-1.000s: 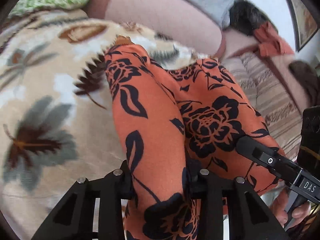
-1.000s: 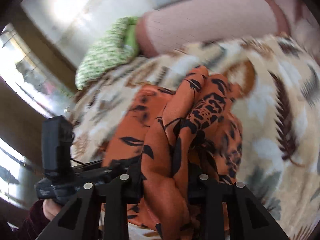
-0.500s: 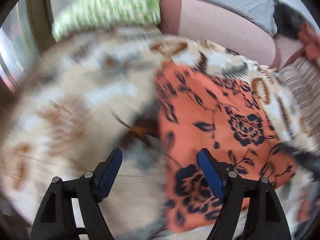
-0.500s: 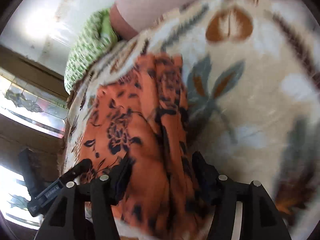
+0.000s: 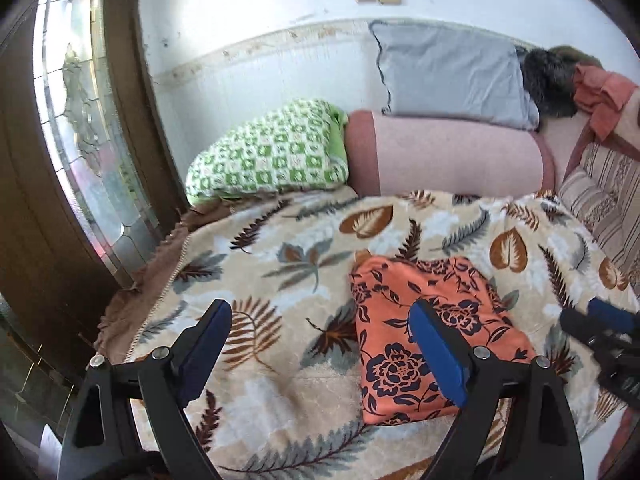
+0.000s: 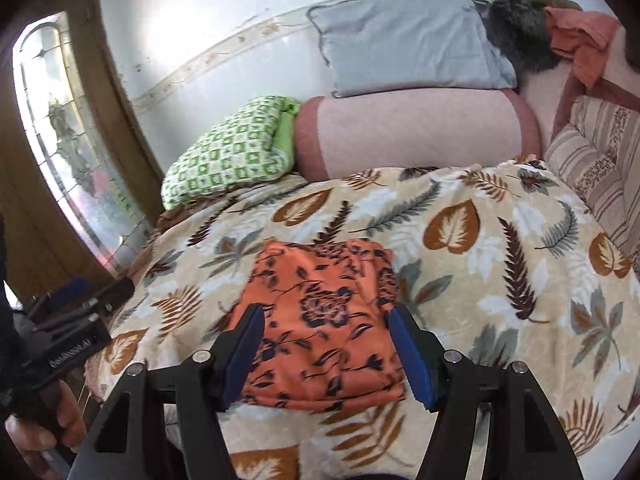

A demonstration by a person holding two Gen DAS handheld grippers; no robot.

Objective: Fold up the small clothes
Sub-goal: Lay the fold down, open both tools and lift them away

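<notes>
The orange floral garment (image 5: 424,336) lies folded into a compact rectangle on the leaf-patterned blanket (image 5: 280,264), held by neither tool. The left gripper (image 5: 320,352) hangs above the blanket with its jaws spread wide after just opening, nothing between them, the garment lying under and beyond its right-hand finger. The right gripper (image 6: 328,354) has also just opened; its jaws stand apart above the garment's (image 6: 320,320) near edge, clear of the cloth.

Both wrist cameras look steeply down from above, sharing the leaf-patterned blanket (image 5: 280,248) and folded orange garment (image 6: 320,320).
</notes>
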